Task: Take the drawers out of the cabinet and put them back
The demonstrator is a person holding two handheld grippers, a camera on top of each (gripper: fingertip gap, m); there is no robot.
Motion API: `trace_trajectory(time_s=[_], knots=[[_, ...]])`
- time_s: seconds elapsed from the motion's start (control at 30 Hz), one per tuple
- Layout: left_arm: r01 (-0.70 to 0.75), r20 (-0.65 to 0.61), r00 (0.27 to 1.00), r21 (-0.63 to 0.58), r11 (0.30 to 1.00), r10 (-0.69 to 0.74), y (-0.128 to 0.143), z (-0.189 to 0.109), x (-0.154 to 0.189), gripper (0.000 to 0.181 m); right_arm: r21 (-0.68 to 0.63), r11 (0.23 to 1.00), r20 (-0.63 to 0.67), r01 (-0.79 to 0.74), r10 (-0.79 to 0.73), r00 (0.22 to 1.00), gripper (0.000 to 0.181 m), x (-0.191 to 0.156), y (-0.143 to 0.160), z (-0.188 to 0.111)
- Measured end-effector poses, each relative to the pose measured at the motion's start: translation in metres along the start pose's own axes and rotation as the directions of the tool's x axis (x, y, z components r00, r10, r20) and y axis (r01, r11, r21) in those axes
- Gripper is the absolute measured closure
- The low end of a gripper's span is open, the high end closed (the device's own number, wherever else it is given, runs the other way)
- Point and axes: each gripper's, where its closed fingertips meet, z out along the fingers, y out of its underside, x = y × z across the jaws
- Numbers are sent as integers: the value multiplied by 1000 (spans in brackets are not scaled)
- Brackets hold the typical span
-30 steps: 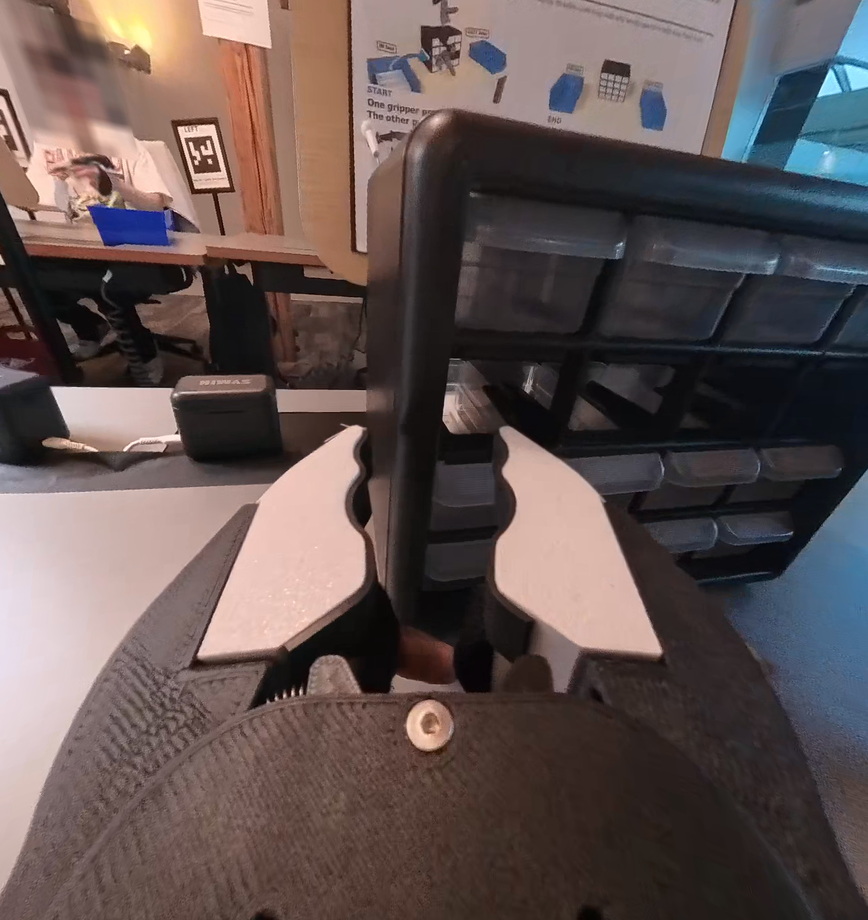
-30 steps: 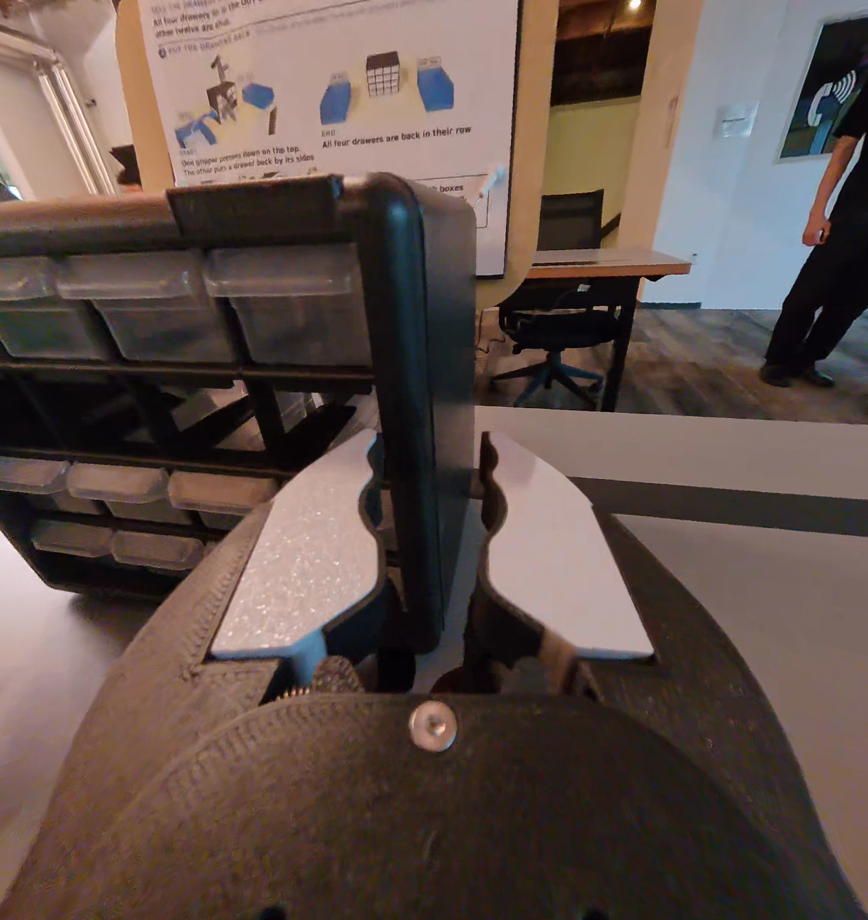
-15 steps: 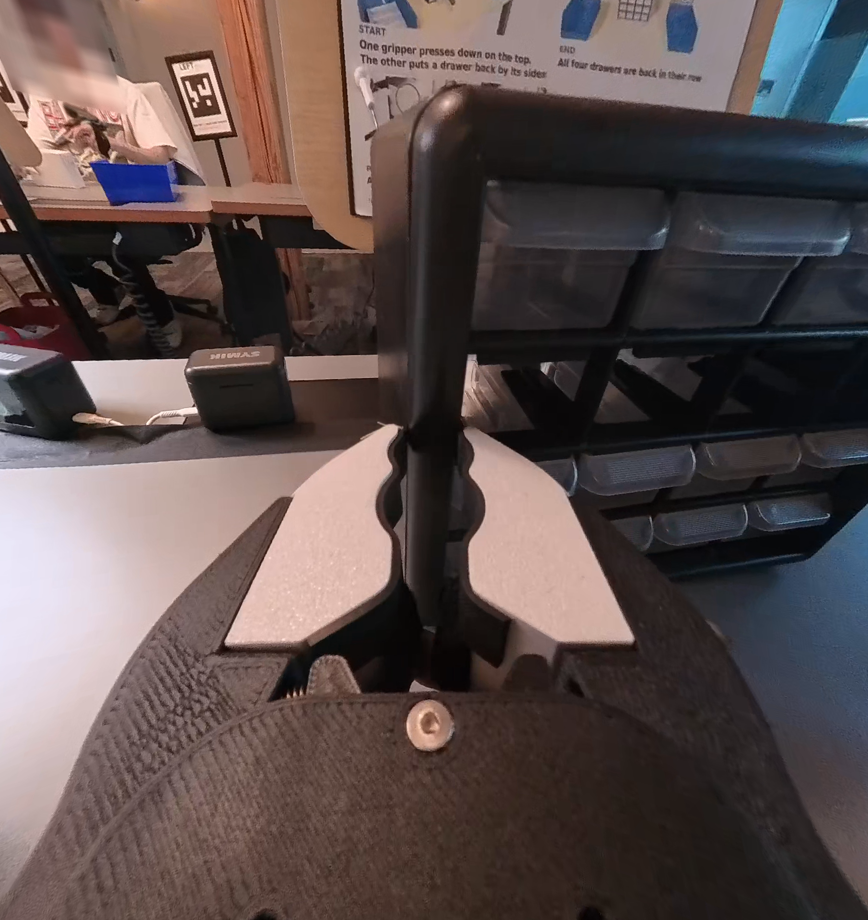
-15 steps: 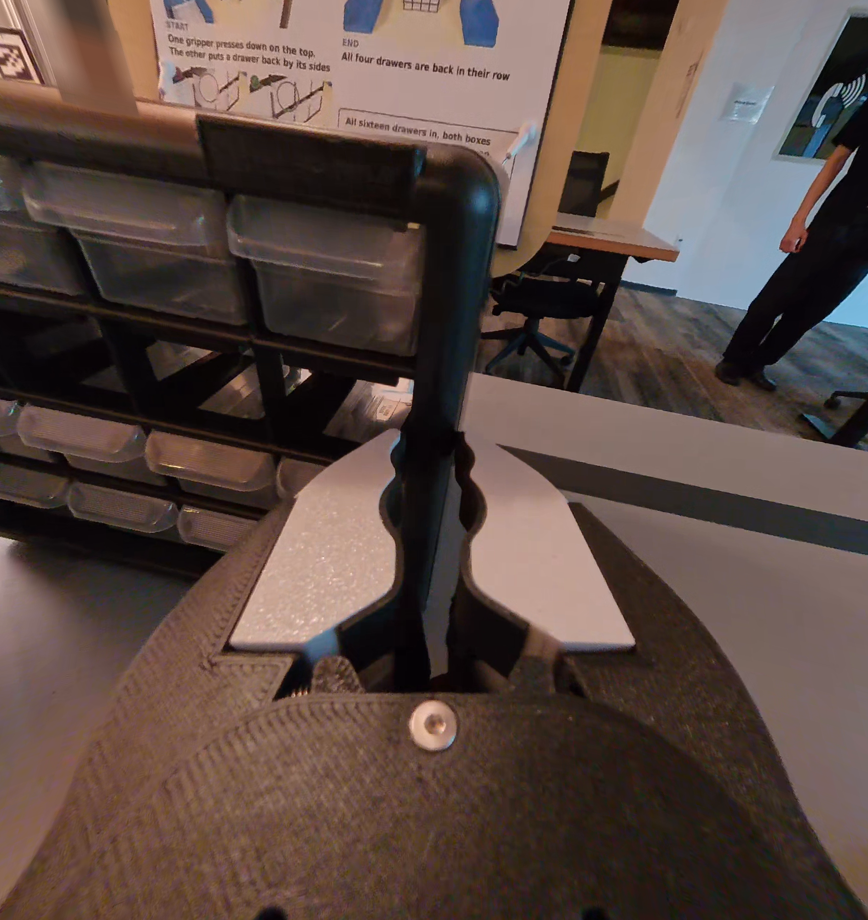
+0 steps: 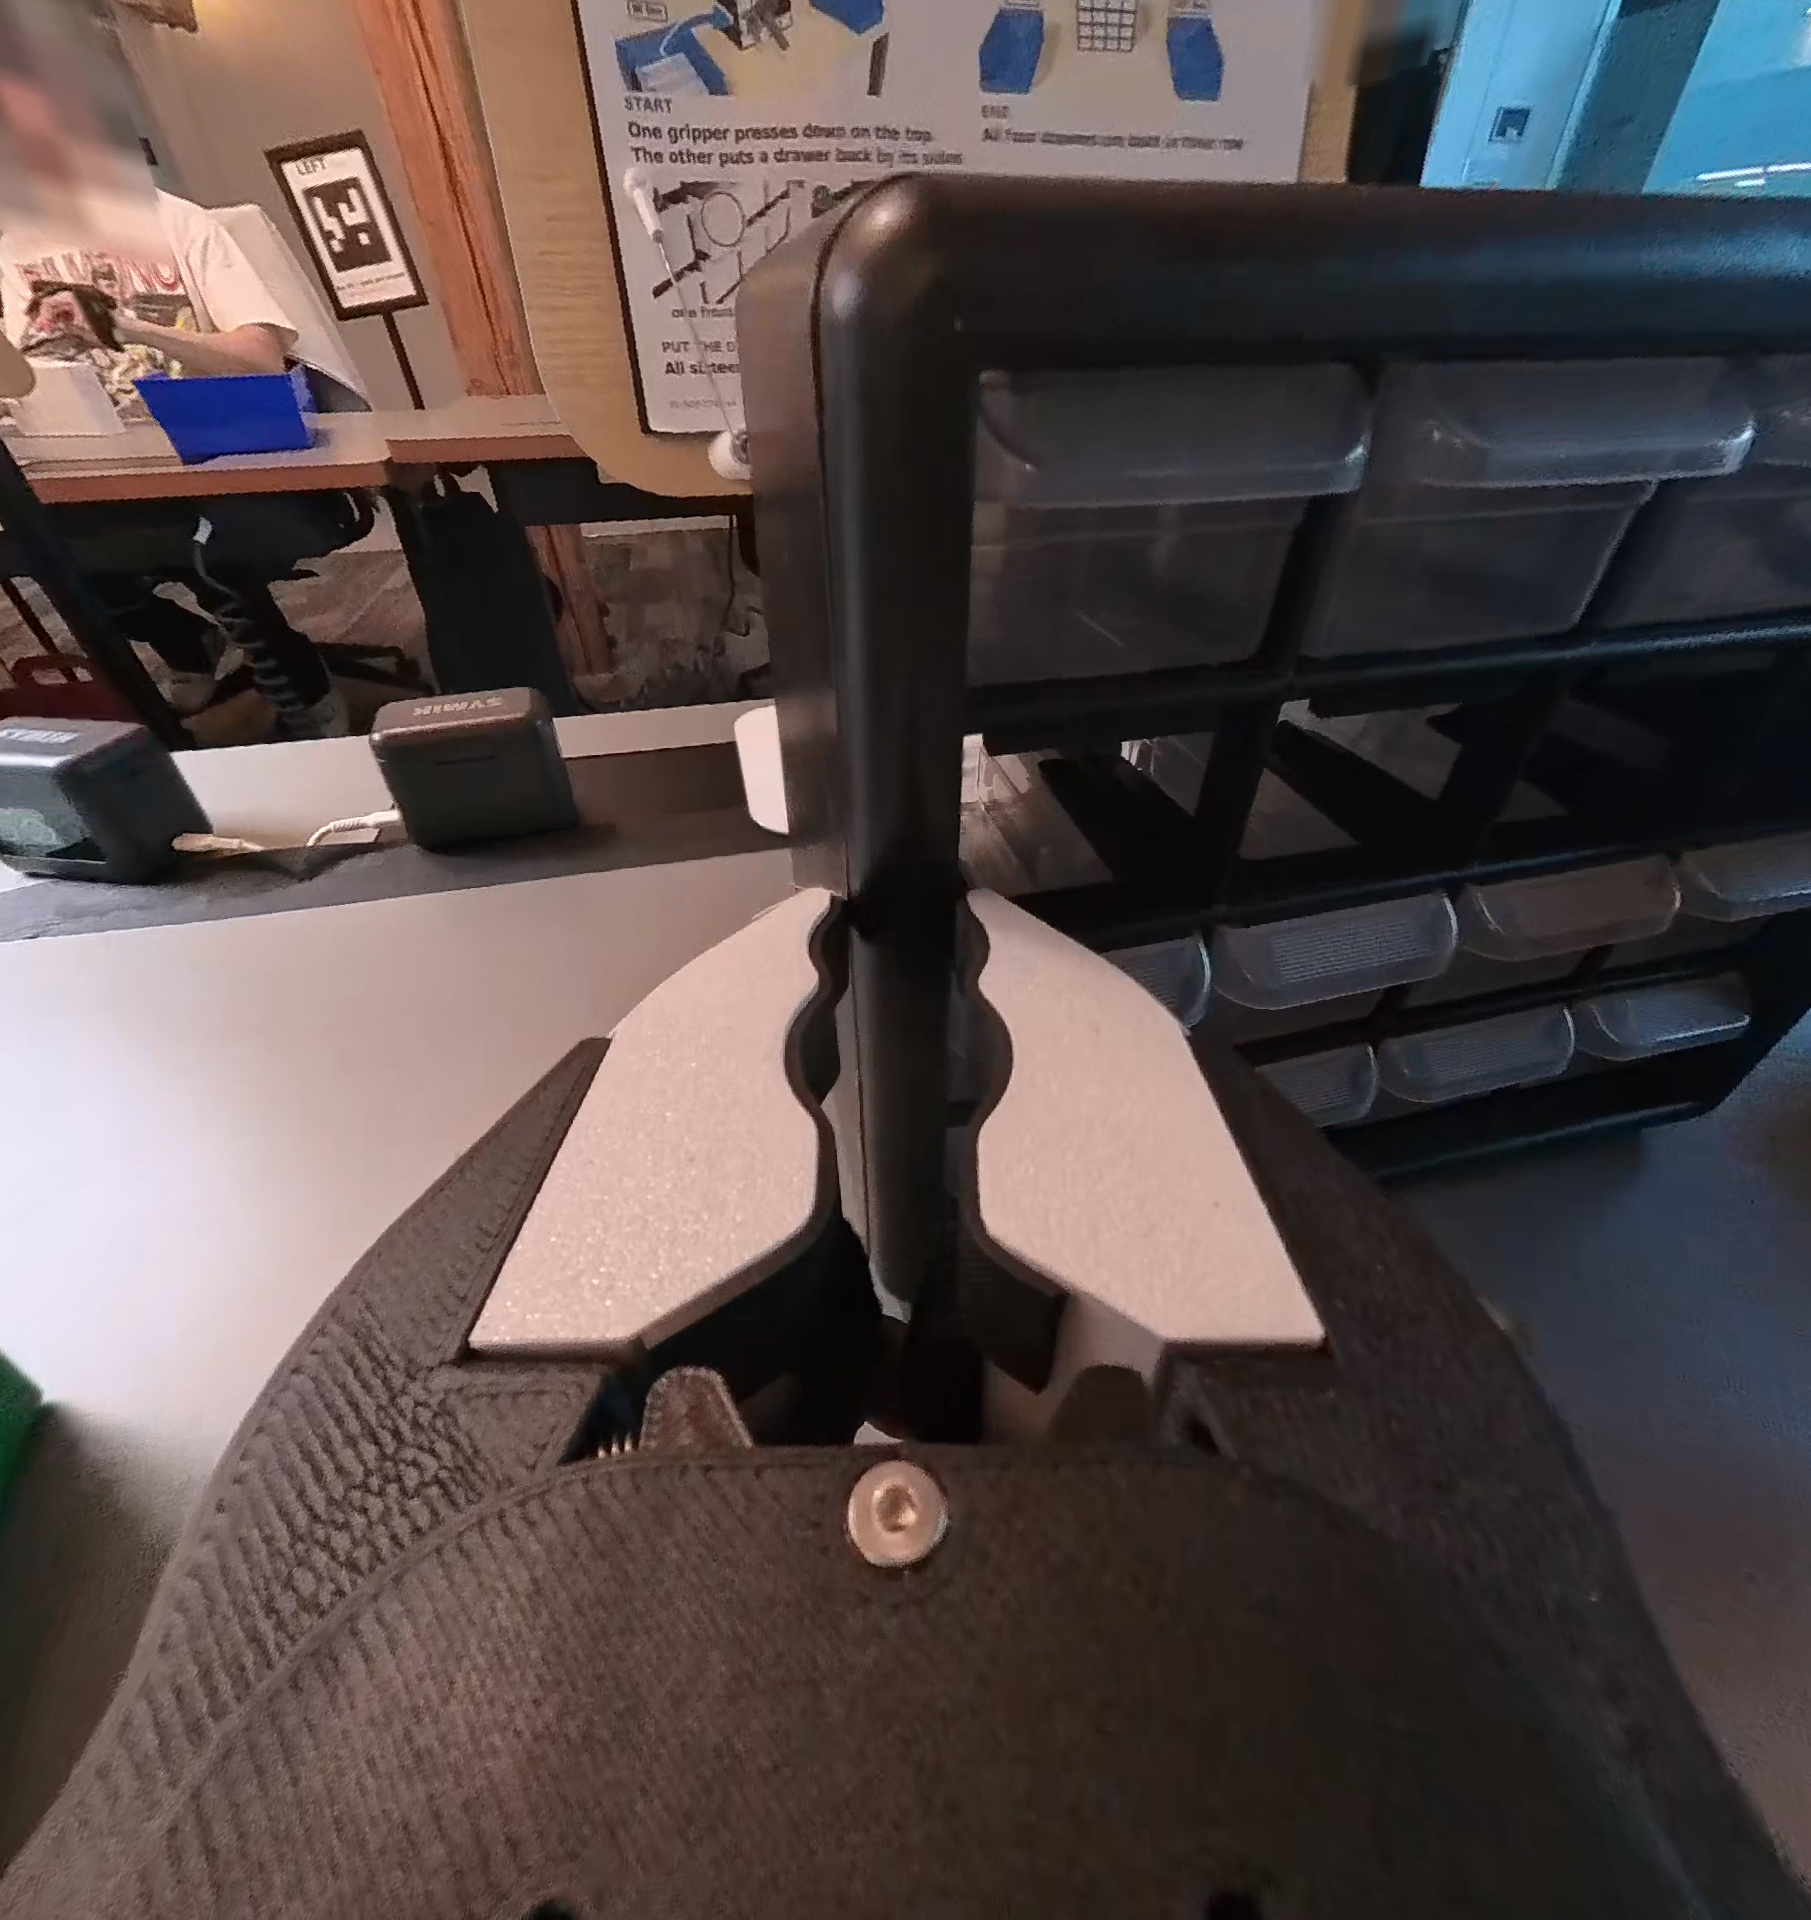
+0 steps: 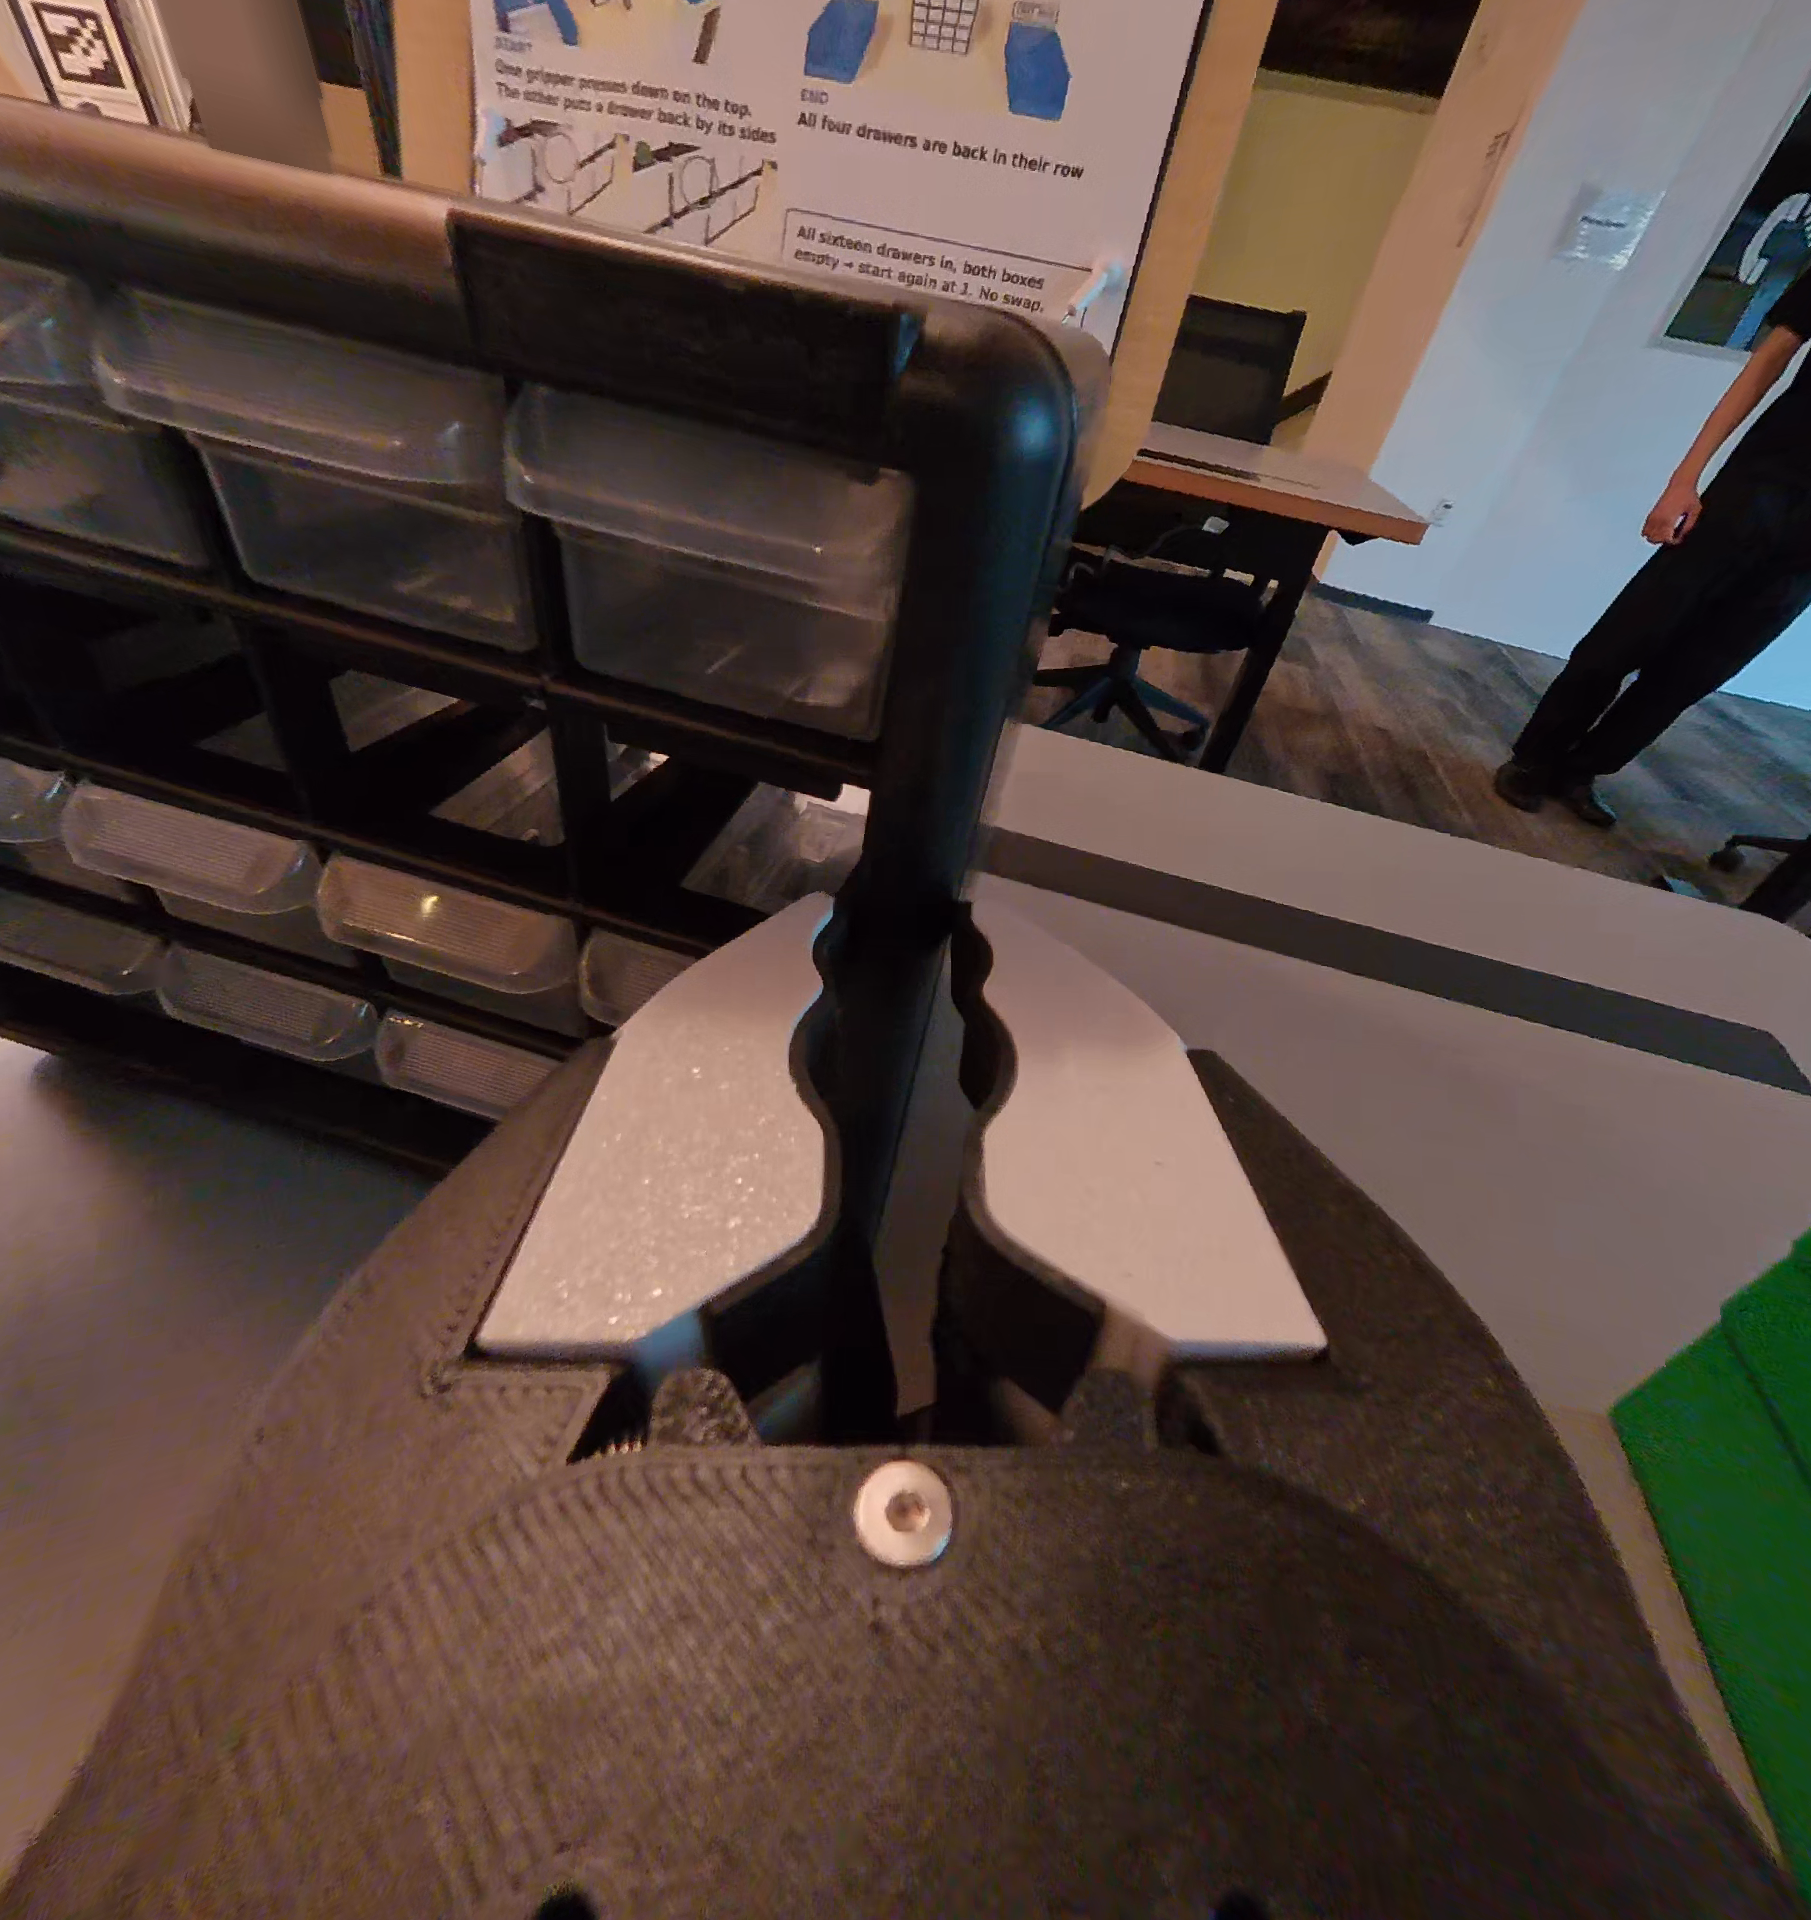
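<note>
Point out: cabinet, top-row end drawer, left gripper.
cabinet (image 5: pixel 896 582), left wrist view, on its black corner post.
top-row end drawer (image 6: pixel 719 566), right wrist view, on its clear front.
left gripper (image 5: pixel 899 920), left wrist view, between the fingertips clamped on the post.

two close wrist views along the tongs, facing opposite side walls of one shared cabinet

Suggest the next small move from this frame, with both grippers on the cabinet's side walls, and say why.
Probably shift the cabinet as one piece, both hands together, and set it level before releasing. The left gripper is shut on its left front edge and the right gripper on its right one, so neither can reach a drawer. The second row shows open slots waiting for drawers.
</note>
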Motion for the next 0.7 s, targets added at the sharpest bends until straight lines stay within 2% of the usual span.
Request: trace_trajectory(time_s=[0.23, 0.43, 0.5, 0.57, 0.7], knots=[[-45, -27, 999, -13, 999, 44, 4, -35, 17, 162, 9, 1000, 14, 3, -3, 1000, 162, -1, 4, -35], [-124, -66, 990, -13, 992, 122, 4, -47, 21, 159, 23, 1000, 58, -1, 0, 998, 160, -2, 6, -46], [-170, -69, 983, -1, 985, 169, -3, -60, 18, 139, 51, 994, 114, -99, 93, 989, 136, 0, 1, -54], [-198, -100, 975, 17, 980, 199, -13, -83, 17, 127, 69, 979, 178, -190, 176, 968, 111, 3, -2, -68], [-241, -172, 953, 63, 969, 248, -42, -147, 2, 124, 58, 974, 238, -218, 199, 951, 98, 14, 11, -107]])
